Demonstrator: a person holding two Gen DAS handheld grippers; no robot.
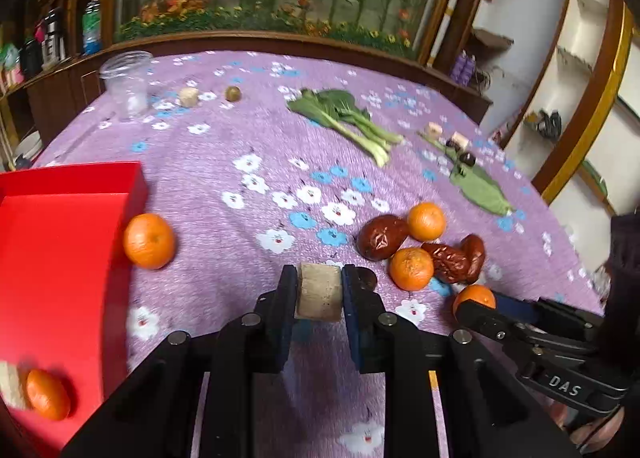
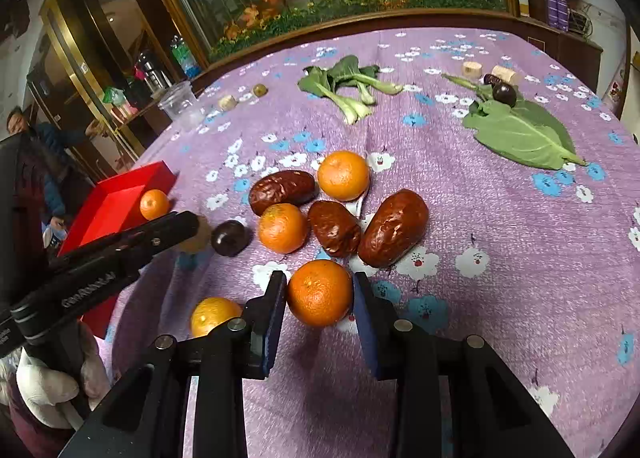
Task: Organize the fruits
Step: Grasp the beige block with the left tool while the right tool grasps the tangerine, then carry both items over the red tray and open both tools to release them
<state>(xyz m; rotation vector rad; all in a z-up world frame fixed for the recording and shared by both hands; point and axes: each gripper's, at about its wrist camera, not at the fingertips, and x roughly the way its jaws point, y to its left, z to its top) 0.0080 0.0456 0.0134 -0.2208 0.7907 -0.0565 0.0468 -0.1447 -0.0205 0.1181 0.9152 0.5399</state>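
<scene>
Fruit sorting at a flowered purple table [image 1: 248,126]: a red tray [image 1: 60,242] at nine o'clock of the left gripper [image 1: 320,292] already holds a mandarin [image 1: 48,394], with another orange [image 1: 149,241] against its wall. The left gripper's pads are clamped on a pale beige chunk [image 1: 320,292], likely bound for the tray. At three o'clock, the right gripper [image 2: 320,294] has its pads against an orange [image 2: 319,293], seemingly gripped. Red dates [image 2: 392,228] and more oranges [image 2: 343,175] crowd twelve o'clock; greens [image 2: 348,84] lie beyond.
</scene>
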